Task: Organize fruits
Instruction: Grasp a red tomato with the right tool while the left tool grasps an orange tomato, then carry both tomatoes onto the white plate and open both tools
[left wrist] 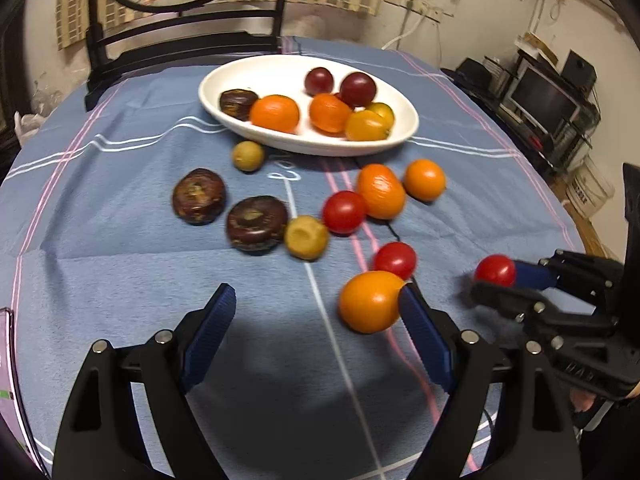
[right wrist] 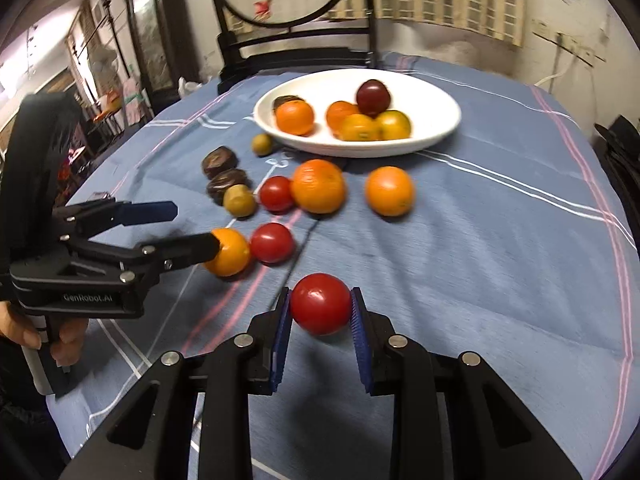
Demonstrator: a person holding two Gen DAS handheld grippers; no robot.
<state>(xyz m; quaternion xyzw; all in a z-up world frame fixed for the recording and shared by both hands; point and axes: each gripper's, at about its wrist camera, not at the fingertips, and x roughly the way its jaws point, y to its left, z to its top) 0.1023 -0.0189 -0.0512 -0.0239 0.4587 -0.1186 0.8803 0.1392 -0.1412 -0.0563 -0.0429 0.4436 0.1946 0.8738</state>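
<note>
A white oval plate (left wrist: 224,80) (right wrist: 440,96) at the back of the table holds several fruits. More fruits lie loose on the blue cloth. My right gripper (right wrist: 321,308) is shut on a red tomato (right wrist: 320,303); it also shows in the left wrist view (left wrist: 494,276) with the tomato (left wrist: 495,270). My left gripper (left wrist: 316,302) is open; its right finger touches a yellow-orange fruit (left wrist: 370,301), which lies outside the jaws. In the right wrist view the left gripper (right wrist: 196,228) is at this same fruit (right wrist: 230,251).
Loose on the cloth: two dark brown fruits (left wrist: 199,197) (left wrist: 256,222), two small olive-green fruits (left wrist: 248,155) (left wrist: 306,237), two red tomatoes (left wrist: 344,212) (left wrist: 395,260), two oranges (left wrist: 380,191) (left wrist: 425,179). A black chair (left wrist: 180,40) stands behind the table.
</note>
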